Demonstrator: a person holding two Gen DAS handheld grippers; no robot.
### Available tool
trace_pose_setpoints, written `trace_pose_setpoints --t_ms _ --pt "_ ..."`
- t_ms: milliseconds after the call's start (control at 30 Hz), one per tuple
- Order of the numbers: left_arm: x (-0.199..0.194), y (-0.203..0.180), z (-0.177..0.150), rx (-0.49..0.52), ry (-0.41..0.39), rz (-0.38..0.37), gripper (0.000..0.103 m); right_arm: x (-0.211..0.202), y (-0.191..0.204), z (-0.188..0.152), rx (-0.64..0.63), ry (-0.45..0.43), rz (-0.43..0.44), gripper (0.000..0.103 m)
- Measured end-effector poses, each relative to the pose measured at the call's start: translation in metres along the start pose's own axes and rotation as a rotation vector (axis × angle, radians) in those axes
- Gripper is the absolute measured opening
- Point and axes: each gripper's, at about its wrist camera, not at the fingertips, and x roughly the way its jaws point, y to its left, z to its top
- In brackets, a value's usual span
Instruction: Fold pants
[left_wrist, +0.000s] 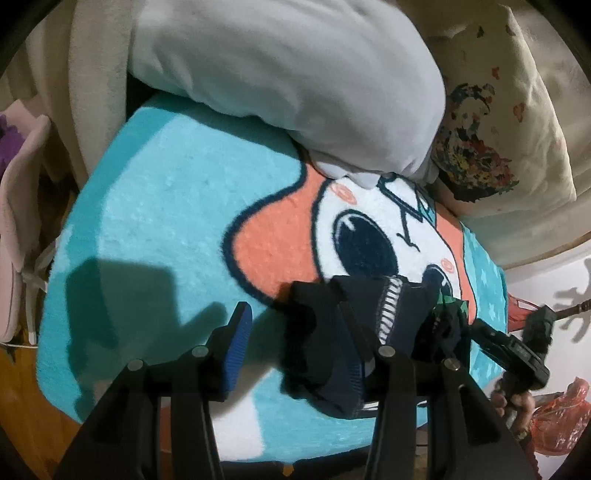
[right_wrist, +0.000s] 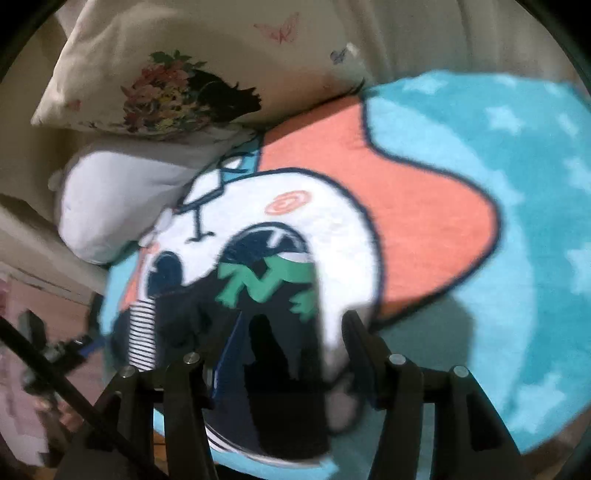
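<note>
The pants (left_wrist: 332, 339) are small, dark navy, with a striped white band and a green frog print (right_wrist: 266, 280). They lie bunched on a turquoise cartoon rug (left_wrist: 155, 206). My left gripper (left_wrist: 295, 350) is open; its right finger is under or against the pants, its left blue pad (left_wrist: 236, 350) is bare. My right gripper (right_wrist: 288, 350) is open, with the pants (right_wrist: 258, 369) between and over its fingers. The right gripper also shows in the left wrist view (left_wrist: 517, 354), at the pants' far side.
A white pillow (left_wrist: 288, 81) and a cream pillow with a flower print (left_wrist: 498, 122) lie at the rug's far edge. A pink chair (left_wrist: 18, 221) stands left. A red plastic bag (left_wrist: 565, 417) lies right. Wooden floor (left_wrist: 18, 406) shows beside the rug.
</note>
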Motion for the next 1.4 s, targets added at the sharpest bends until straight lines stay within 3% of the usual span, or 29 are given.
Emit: trace_pose_setpoints --t_ms 100,167,233,367,500,700,767,833,1033,1100,1233,1400 --pt "-0.005 -0.015 -0.004 0.016 -0.024 0.014 0.045 0.028 0.002 0.003 -0.018 0.060 0.009 0.059" --pt "-0.009 -0.024 -0.006 0.018 -0.039 0.028 0.045 0.028 0.008 0.008 -0.055 0.057 0.011 0.029" --pt "-0.010 -0.031 -0.009 0.012 -0.050 0.043 0.045 0.022 0.009 0.016 -0.056 0.049 0.042 0.016" --pt "-0.008 -0.043 -0.016 -0.017 -0.067 0.072 0.045 0.005 0.019 0.030 -0.137 0.008 -0.003 0.010" --pt "-0.004 -0.052 -0.023 -0.049 -0.072 0.090 0.045 -0.011 -0.002 0.045 -0.140 -0.019 -0.061 0.009" --pt "0.001 -0.055 -0.034 -0.111 -0.077 0.115 0.045 -0.018 -0.045 0.061 -0.113 -0.014 -0.146 0.009" --pt "0.004 -0.054 -0.038 -0.140 -0.075 0.122 0.045 -0.013 -0.053 0.063 -0.115 0.013 -0.162 0.012" --pt "0.005 -0.051 -0.042 -0.174 -0.070 0.120 0.045 -0.010 -0.057 0.064 -0.120 0.029 -0.189 0.021" --pt "0.005 -0.047 -0.056 -0.217 -0.073 0.110 0.045 -0.060 -0.030 0.068 -0.200 -0.099 -0.221 0.028" --pt "0.009 -0.047 -0.060 -0.222 -0.064 0.093 0.046 -0.068 -0.008 0.070 -0.238 -0.099 -0.176 0.030" --pt "0.016 -0.046 -0.065 -0.221 -0.046 0.070 0.046 -0.039 0.047 0.063 -0.320 0.036 -0.015 0.049" --pt "0.017 -0.039 -0.072 -0.219 -0.043 0.044 0.046 0.035 0.135 0.039 -0.510 0.274 0.075 0.057"
